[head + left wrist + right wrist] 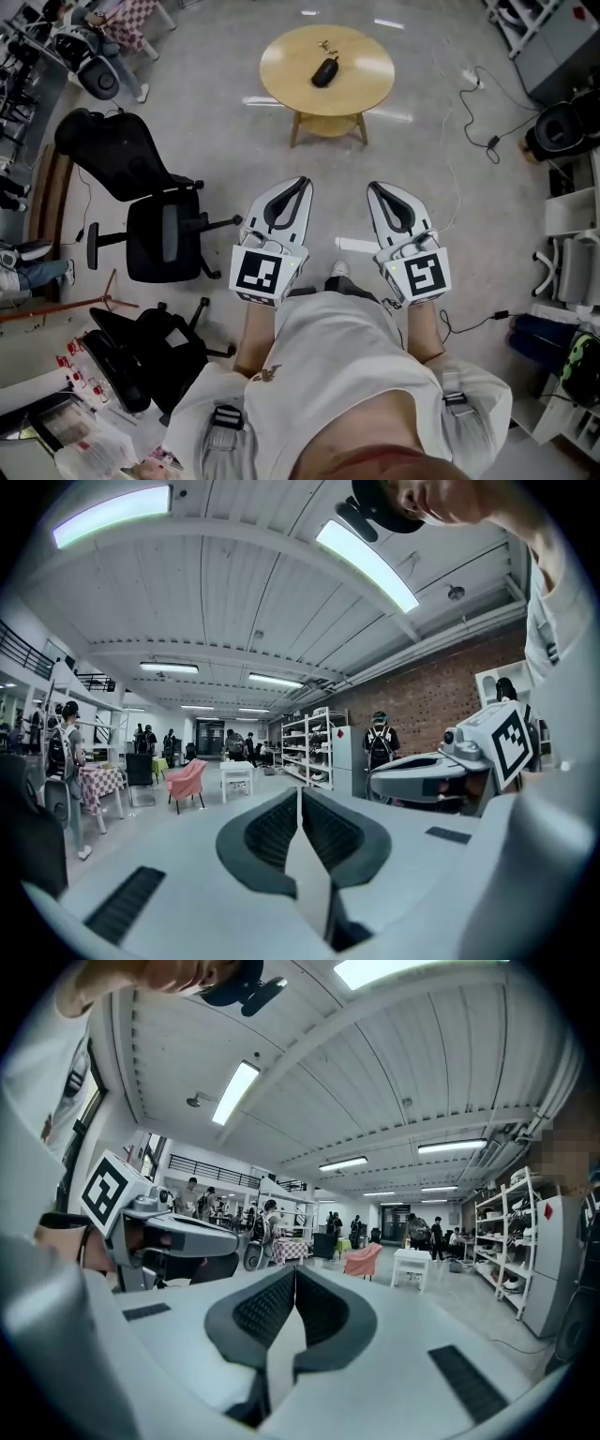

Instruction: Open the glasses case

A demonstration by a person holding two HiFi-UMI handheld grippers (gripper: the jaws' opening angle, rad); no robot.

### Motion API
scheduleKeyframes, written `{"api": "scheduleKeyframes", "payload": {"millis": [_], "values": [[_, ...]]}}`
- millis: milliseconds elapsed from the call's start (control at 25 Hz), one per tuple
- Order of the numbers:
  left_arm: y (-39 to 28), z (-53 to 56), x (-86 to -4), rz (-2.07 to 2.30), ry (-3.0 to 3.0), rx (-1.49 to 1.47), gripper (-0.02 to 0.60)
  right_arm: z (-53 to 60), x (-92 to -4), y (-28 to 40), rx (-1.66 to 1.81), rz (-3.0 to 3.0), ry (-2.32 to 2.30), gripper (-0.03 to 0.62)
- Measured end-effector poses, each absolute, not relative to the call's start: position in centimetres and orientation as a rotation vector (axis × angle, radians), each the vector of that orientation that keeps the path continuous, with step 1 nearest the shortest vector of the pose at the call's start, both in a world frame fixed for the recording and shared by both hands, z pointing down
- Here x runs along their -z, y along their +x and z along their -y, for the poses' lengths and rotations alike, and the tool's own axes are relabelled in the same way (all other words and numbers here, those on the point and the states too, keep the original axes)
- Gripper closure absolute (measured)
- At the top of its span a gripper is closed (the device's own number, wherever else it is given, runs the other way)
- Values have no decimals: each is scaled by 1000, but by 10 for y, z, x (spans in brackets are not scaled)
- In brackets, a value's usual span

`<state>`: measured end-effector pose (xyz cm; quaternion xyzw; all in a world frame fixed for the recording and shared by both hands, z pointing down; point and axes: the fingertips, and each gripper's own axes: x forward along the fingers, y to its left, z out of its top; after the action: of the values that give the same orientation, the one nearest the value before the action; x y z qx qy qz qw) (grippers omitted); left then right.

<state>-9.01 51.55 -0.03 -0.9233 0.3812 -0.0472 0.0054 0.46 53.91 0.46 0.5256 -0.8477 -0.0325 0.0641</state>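
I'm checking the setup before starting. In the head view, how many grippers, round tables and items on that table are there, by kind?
Grippers: 2, the left gripper and the right gripper
Round table: 1
Black glasses case: 1
Small item near the case, too small to identify: 1
Total: 5

Lighting: bright and even, supplied by ceiling strip lights [370, 564]. Glare: pale streaks are reflected on the floor [262, 100] beside the round worktop [366, 56]. Shadows: faint, cast beneath that worktop. Distortion: both gripper views are bowed, corners blackened. Focus: the left hand-held gripper [300, 794] is rendered soft.
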Motion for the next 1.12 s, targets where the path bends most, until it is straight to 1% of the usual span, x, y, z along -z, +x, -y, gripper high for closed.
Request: {"api": "scheduleKeyframes", "payload": {"millis": [200,440,760,1120], "values": [[-73,-498,3,-1255,-2860,162,551,-518,-4,24,88,2599,1535,574],[-70,-480,1,-1306,-2837,188,550,-495,-2,32,77,2629,1518,574],[-69,-447,-6,-1321,-2847,174,551,-461,-9,37,65,2618,1522,574],[-82,-378,-11,-1290,-2877,169,550,-395,-15,26,16,2589,1549,572]]}}
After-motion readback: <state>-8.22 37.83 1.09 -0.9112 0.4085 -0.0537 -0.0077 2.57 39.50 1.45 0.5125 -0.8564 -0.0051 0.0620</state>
